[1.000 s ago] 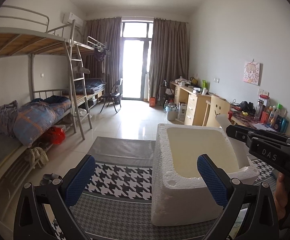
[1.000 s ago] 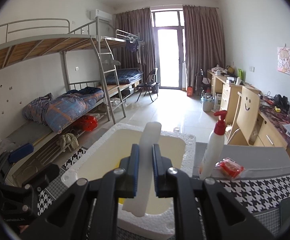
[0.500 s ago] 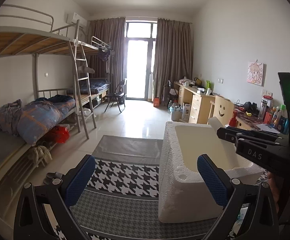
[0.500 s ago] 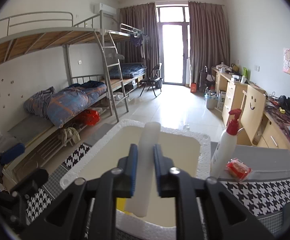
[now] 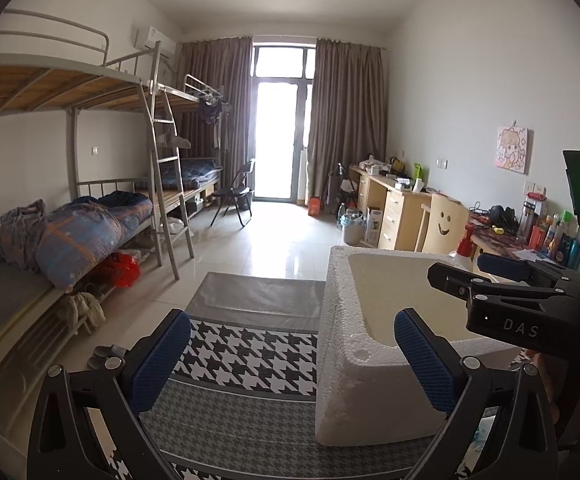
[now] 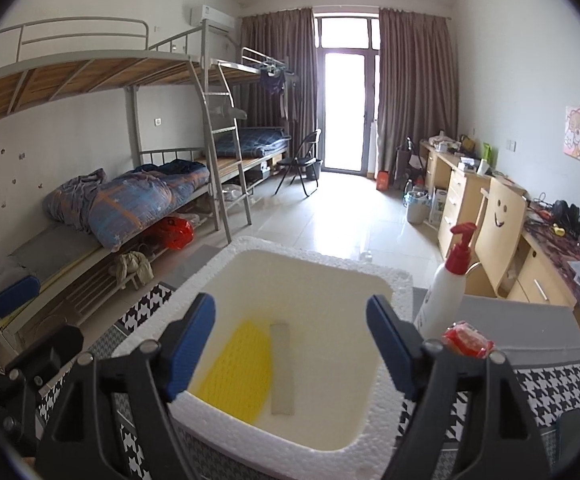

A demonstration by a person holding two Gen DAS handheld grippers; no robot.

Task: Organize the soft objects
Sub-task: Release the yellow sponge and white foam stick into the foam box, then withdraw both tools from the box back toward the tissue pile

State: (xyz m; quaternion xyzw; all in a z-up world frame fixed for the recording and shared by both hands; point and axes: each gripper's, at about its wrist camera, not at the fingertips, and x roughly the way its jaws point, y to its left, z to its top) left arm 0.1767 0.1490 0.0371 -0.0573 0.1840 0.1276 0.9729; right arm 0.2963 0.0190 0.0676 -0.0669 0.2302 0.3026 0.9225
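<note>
Two soft pieces already down inside the white foam box (image 6: 401, 280): a yellow pad (image 6: 238, 368) and, just beside it, a pale grey strip (image 6: 281, 368), both flat on the bottom. Right gripper (image 6: 290, 344) above the box, blue pads spreading wider, nothing between them. Left gripper (image 5: 290, 360) off to the side over the houndstooth mat (image 5: 250, 356), wide apart and empty. Possibly left to sort: a small red packet (image 6: 467, 340) on the mat beside a white pump bottle (image 6: 445, 296); softness of the packet not clear. Legible writing: only "DAS" on the body of the right gripper, seen from the left camera; bottle label too blurred to read.
</note>
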